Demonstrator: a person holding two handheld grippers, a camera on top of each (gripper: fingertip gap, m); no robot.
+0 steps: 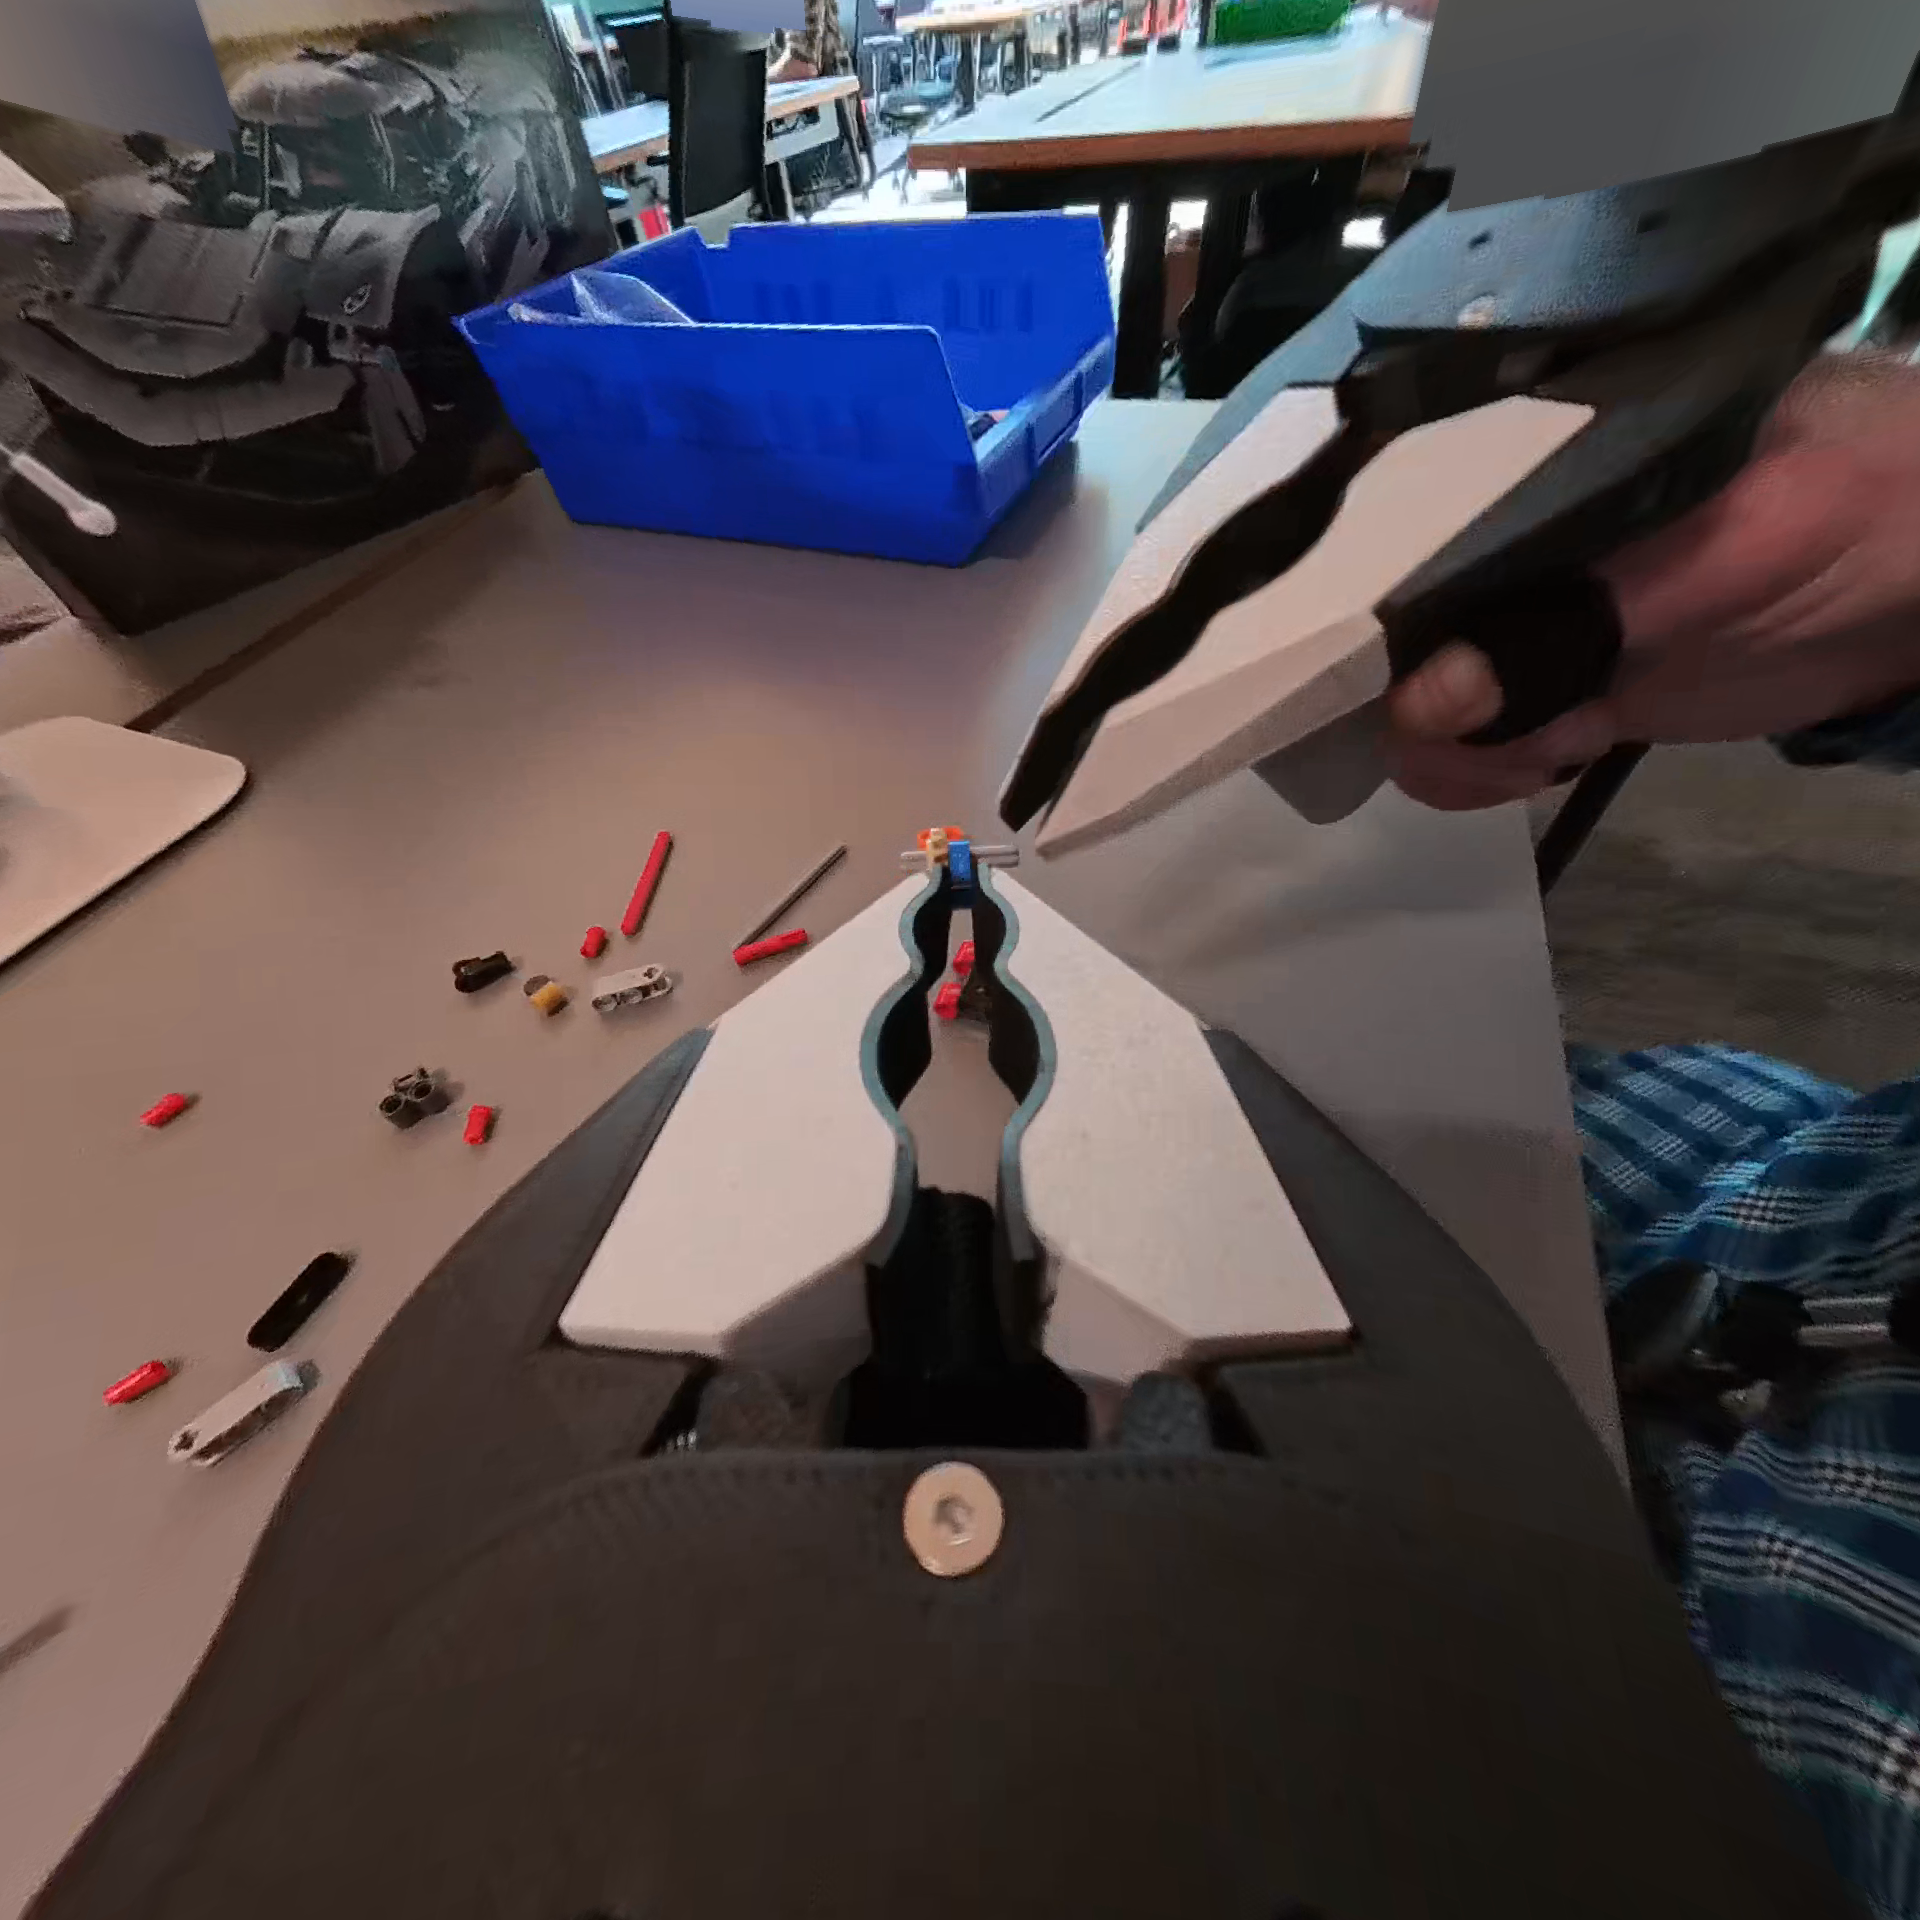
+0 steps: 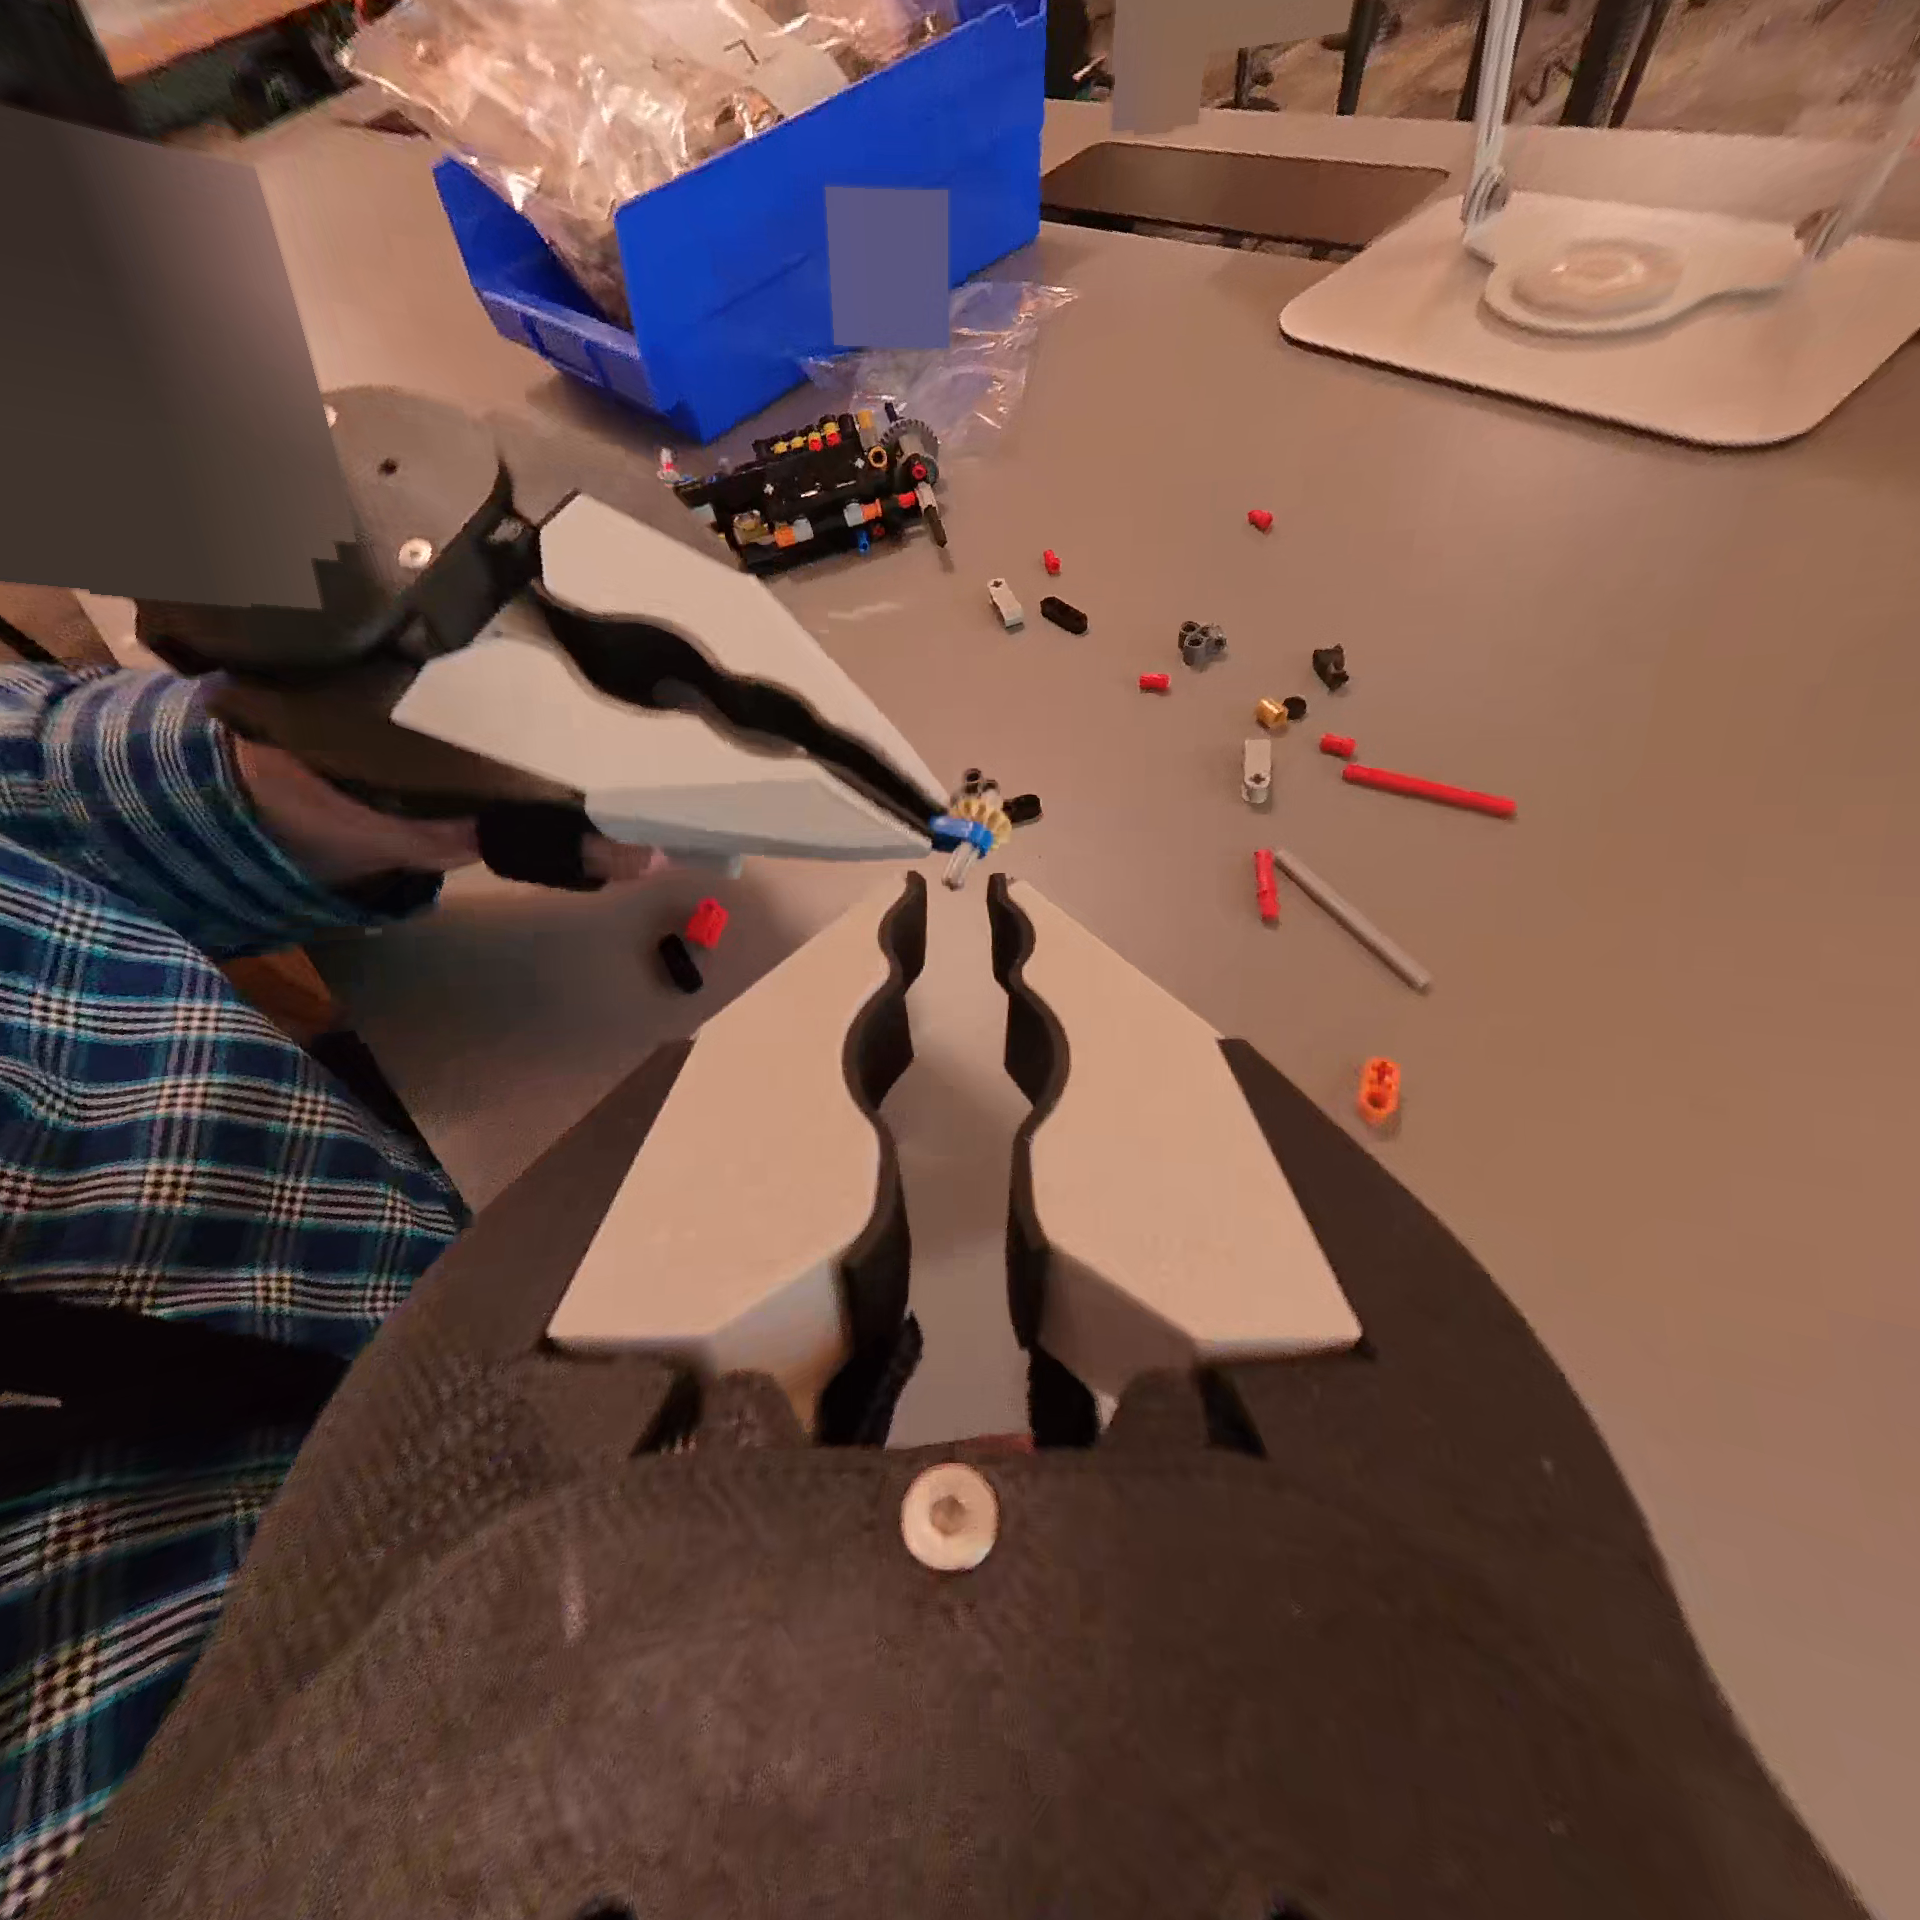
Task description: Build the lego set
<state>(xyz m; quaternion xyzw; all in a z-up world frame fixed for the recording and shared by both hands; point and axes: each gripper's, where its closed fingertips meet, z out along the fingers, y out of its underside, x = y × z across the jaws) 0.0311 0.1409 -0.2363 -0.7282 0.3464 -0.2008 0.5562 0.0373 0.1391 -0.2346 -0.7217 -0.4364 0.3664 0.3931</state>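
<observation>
My left gripper (image 1: pixel 958 878) is shut on a small assembly (image 1: pixel 954 852): a grey axle carrying a blue piece and a tan gear. It is held just above the grey table. The right wrist view shows the same left gripper (image 2: pixel 935 826) and the assembly (image 2: pixel 966 831). My right gripper (image 2: pixel 956 883) is open and empty, its tips just short of the axle's end. In the left wrist view the right gripper (image 1: pixel 1023 826) comes in from the upper right, next to the assembly. A partly built black model (image 2: pixel 821 494) lies farther back on the table.
A blue bin (image 1: pixel 810 395) holding plastic bags stands at the back. Loose parts lie scattered: red axles (image 2: pixel 1429 790), a grey axle (image 2: pixel 1351 920), an orange piece (image 2: pixel 1379 1089), black and grey connectors (image 1: pixel 416 1099). A white stand base (image 2: pixel 1600 312) is at the right. A plaid sleeve (image 2: pixel 156 1039) is nearby. Both grippers' tips are close together, under 4 cm apart. Left tips and right tips are each some 25 cm from the partly built black model (image 2: pixel 821 494).
</observation>
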